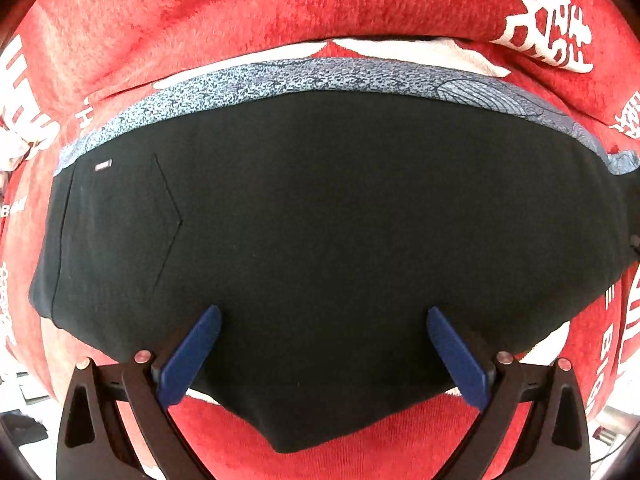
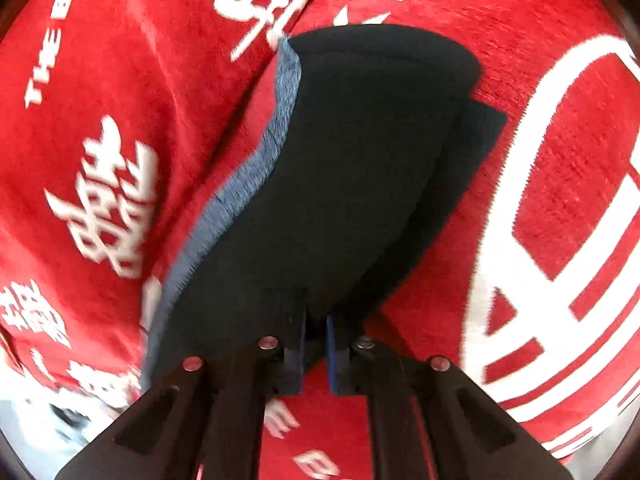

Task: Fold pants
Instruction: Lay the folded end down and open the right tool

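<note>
The black pants (image 1: 320,220) lie folded on the red cloth, with a grey patterned waistband (image 1: 304,76) along the far edge and a back pocket at the left. My left gripper (image 1: 324,312) is open just above the near part of the pants, with its blue fingers (image 1: 192,352) wide apart and nothing between them. In the right wrist view my right gripper (image 2: 316,320) is shut on a fold of the black pants (image 2: 360,168) and holds it lifted off the cloth. The grey waistband (image 2: 240,188) runs along the left edge there.
A red cloth (image 1: 248,4) with white characters and letters covers the surface under the pants, and it also shows in the right wrist view (image 2: 560,208). It has creases along the far side. A pale floor edge shows at the lower left (image 1: 24,392).
</note>
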Demonstrator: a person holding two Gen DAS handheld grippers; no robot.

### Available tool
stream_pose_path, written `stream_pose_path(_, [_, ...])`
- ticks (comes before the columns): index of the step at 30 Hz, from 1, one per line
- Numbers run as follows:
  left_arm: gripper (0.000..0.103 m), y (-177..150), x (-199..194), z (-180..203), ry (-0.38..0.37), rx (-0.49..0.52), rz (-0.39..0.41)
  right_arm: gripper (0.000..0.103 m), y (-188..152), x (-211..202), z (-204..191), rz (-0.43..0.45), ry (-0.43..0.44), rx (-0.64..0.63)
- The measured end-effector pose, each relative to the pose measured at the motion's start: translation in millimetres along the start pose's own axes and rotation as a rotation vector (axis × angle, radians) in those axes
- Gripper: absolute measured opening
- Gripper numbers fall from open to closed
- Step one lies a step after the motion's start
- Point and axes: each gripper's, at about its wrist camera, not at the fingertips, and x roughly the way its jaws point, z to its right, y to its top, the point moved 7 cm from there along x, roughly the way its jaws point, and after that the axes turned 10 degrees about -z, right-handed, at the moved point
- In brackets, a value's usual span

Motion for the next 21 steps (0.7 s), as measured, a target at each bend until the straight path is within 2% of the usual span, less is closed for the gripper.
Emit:
stream_pose_path(2, [0.103,0,0,-1,0.005,0.005,0.000,0.009,0,1,0,0.001,-0.011,-0.018])
stream_pose_path(4, [0.103,-1,1,-2,0.001,0.007,0.000,0.014,-2,0,-4,0.010,-0.051,-0.039])
stream_pose_path(6, [0.103,-1,1,-1,0.002,0.012,0.003,0.035,-8,3,-9,-0.001,-0.107,-0.033])
stream_pose_path(8, [0.103,-2,1,-1,0.001,0.011,0.005,0.043,-19,-2,-1,-0.013,-0.143,-0.018])
stream_pose_path(10, [0.103,-2,1,0,-0.002,0.007,0.008,0.043,-30,-5,-8,-0.023,-0.151,-0.041])
stream_pose_path(13, [0.103,-3,1,1,-0.015,-0.004,0.009,0.045,-56,-3,-32,-0.058,-0.157,-0.145])
stream_pose_path(17, [0.103,-1,2,2,-0.019,0.014,0.009,0.050,-98,24,-90,-0.113,-0.170,-0.358])
stream_pose_path(21, [0.103,3,4,2,-0.024,0.013,0.002,0.054,-119,53,-134,-0.117,-0.198,-0.497])
